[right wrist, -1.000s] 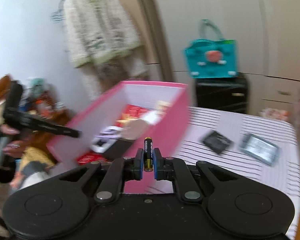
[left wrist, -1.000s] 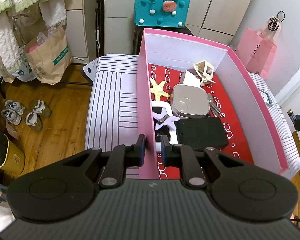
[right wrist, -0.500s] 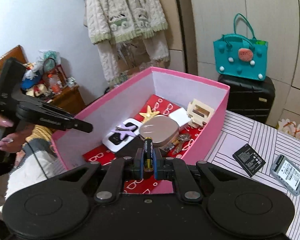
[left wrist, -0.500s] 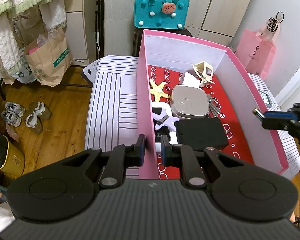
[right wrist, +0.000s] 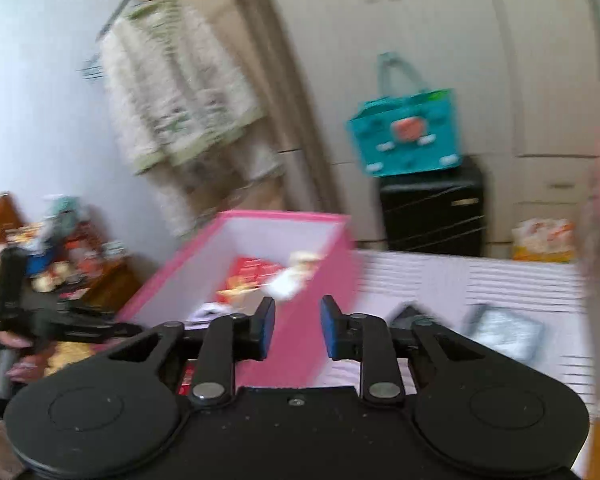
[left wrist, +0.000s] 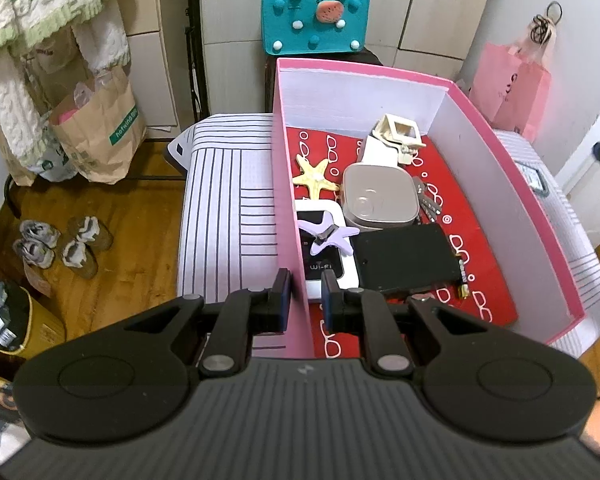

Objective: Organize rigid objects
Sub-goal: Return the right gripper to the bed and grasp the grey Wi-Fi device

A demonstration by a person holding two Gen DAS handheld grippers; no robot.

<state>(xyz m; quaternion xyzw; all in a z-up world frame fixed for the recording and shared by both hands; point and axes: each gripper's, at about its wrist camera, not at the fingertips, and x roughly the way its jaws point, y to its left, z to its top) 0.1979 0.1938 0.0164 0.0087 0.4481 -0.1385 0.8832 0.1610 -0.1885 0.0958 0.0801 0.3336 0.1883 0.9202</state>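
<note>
Since the earlier frames the small black-and-gold cylindrical battery (left wrist: 463, 279) has left the right gripper (right wrist: 297, 330), whose jaws are opening with nothing between them, and that gripper has swung away from over the box interior so its blurred view now looks past the box's outer corner. The battery lies on the red patterned floor of the tall pink cardboard box (left wrist: 512, 184), touching the right edge of the flat black rectangular case (left wrist: 404, 258). Judging by the contents, most of the sorting looks done: a yellow starfish ornament (left wrist: 315, 175), a lilac starfish ornament (left wrist: 332, 236) on a white Wi-Fi device (left wrist: 328, 268), a rounded beige tin (left wrist: 378, 200), a bunch of keys (left wrist: 426, 200) and a cream plastic frame piece (left wrist: 398, 132) already sit inside. Left on the striped white bench (left wrist: 228, 184) appear to be two flat items, a dark battery pack (right wrist: 406, 316) at about 1 o'clock from the right gripper and a pale silver-framed device (right wrist: 504, 330) farther out at 2 o'clock, both blurred. The left gripper (left wrist: 305, 300) is nearly closed, clamped on the box's near left wall, steadying it. From that gripper the dropped battery lies at roughly 2 o'clock, inside the box and well apart from the pads.
</note>
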